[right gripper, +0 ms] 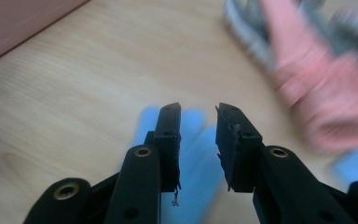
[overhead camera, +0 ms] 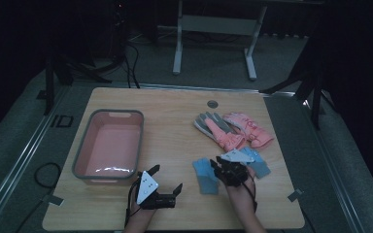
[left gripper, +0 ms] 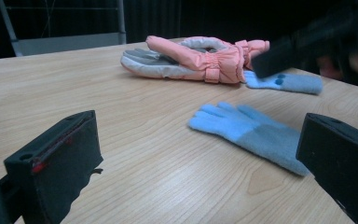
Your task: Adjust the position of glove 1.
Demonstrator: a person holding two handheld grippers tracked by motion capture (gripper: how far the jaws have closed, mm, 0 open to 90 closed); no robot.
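While the right gripper (right gripper: 198,140) holds its jaws a narrow gap apart with nothing between them, a blue glove (right gripper: 193,154) lies on the table directly beneath its tips; the left gripper (overhead camera: 167,180), jaws spread wide and empty, rests at the table's six o'clock edge, that same glove lying at two o'clock ahead of it; a second blue glove (overhead camera: 258,162) sits just right of the right gripper; two pink-and-grey ski gloves (overhead camera: 233,130) lie at its twelve o'clock; one pink basin (overhead camera: 108,144) stands at the wooden table's (overhead camera: 175,126) nine o'clock; no writing is legible on the gloves.
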